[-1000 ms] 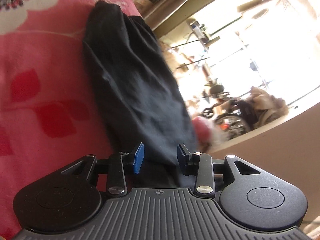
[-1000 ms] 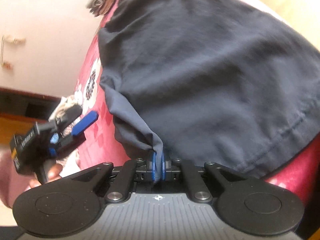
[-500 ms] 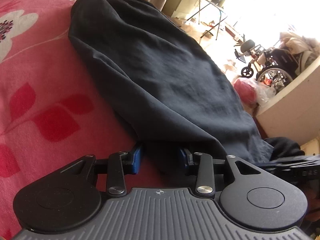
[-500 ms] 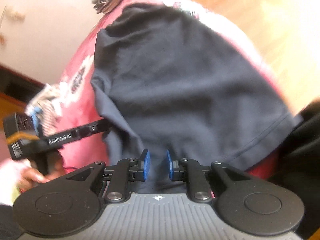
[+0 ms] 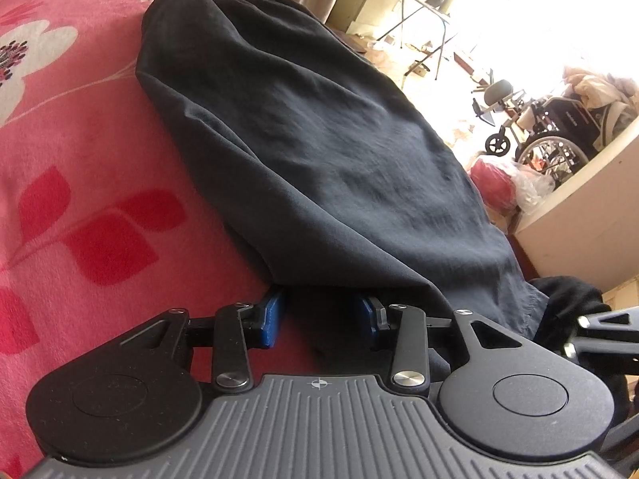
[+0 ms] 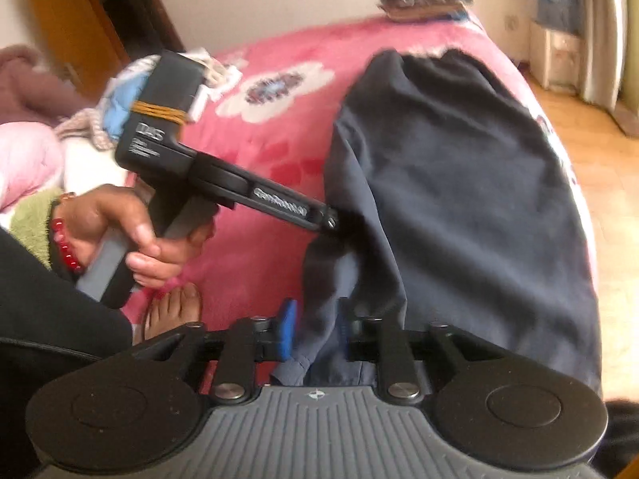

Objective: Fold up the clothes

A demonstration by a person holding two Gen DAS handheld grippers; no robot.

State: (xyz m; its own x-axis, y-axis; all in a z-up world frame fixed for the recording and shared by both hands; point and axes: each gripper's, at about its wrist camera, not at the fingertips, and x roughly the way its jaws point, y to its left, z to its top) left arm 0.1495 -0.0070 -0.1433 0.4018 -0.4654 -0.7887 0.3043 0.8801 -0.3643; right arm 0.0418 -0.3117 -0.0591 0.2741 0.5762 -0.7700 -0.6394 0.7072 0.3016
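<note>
The dark garment (image 6: 459,199) lies long on the pink blanket (image 5: 80,183). The right gripper (image 6: 315,335) is opening, its cloth corner hanging loose between. The left gripper (image 5: 319,315) stands apart under the near edge. One fold looks laid; next, I think, flatten it.
</note>
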